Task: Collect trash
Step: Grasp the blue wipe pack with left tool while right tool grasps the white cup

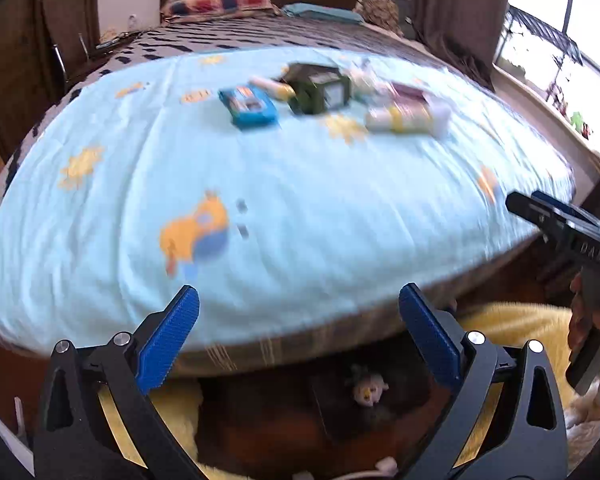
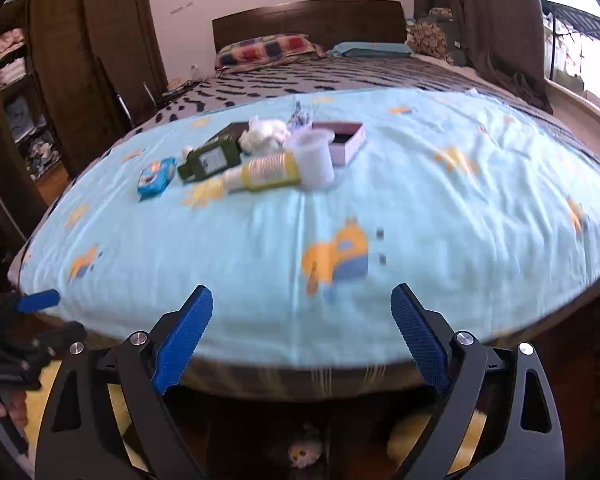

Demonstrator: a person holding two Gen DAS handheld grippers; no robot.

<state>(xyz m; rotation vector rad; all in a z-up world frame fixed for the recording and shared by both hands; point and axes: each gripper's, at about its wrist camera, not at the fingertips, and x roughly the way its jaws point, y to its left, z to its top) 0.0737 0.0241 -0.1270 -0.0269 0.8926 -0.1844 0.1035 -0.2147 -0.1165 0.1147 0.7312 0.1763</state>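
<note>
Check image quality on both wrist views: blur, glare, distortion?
Left wrist: heavy motion blur on the trash pile and blanket; window blown out. Right wrist: milder blur, the yellow bottle is readable; window overexposed. Both: strong fisheye bowing; the grippers stay sharp.

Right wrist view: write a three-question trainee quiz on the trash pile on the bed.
1. True or false: the right gripper is shut on an item.
2. Which item lies furthest left in the pile: A) blue packet, B) lilac box, C) yellow bottle?
3. Fill in: the translucent plastic cup sits directly in front of the ____ box.

Key: 1 false, the jaws stand wide apart over the blue sheet; 2 A; 3 lilac.
</note>
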